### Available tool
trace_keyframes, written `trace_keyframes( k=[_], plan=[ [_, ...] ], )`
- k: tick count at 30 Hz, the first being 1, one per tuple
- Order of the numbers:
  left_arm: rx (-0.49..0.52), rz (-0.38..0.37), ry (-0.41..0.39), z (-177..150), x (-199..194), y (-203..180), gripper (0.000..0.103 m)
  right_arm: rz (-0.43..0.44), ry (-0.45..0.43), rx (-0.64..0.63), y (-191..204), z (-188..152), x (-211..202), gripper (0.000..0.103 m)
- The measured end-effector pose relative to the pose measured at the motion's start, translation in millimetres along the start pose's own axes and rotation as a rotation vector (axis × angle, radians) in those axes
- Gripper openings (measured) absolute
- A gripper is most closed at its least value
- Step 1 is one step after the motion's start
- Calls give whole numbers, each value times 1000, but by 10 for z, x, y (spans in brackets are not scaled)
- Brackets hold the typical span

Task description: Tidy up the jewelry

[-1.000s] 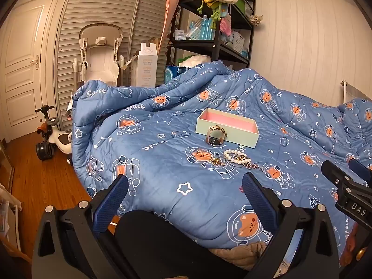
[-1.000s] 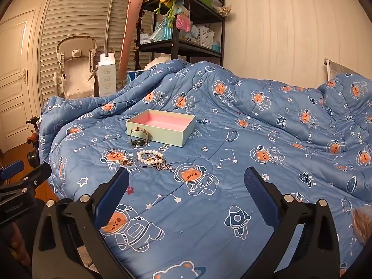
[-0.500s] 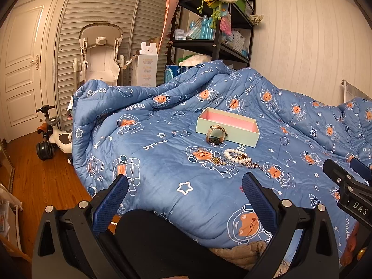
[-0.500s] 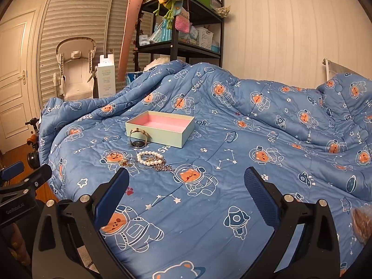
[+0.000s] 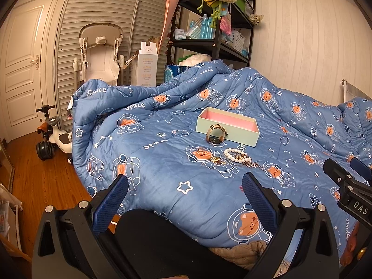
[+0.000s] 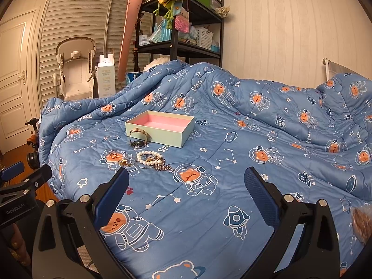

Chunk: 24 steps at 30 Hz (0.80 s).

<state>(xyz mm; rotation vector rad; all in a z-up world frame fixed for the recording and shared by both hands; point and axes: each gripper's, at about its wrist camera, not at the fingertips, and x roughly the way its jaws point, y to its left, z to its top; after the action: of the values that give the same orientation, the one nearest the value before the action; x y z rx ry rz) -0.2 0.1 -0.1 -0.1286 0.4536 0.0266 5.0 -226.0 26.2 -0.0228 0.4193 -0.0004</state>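
Observation:
A mint box with a pink inside lies open and empty on the blue quilt. A wristwatch leans against its front wall. Nearer to me lie a pearl bracelet, a gold ring, a small gold piece and a tangled chain. My left gripper is open, low at the bed's near edge, well short of the jewelry. My right gripper is open above the quilt, just short of the chain.
The blue space-print quilt covers the bed, bunched high at the back. A black shelf unit stands behind it, with a white high chair, a carton and a ride-on toy on the wooden floor to the left.
Both grippers have crept slightly forward toward the jewelry; the view has barely shifted. Both stay open and the jewelry has not moved.

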Motion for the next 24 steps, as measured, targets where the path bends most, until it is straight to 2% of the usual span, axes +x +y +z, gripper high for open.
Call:
trace_keyframes(
  k=[24],
  plan=[
    [1,2,1,1,2,0,96,-2,2,2,-27,-10,10,98]
  ],
)
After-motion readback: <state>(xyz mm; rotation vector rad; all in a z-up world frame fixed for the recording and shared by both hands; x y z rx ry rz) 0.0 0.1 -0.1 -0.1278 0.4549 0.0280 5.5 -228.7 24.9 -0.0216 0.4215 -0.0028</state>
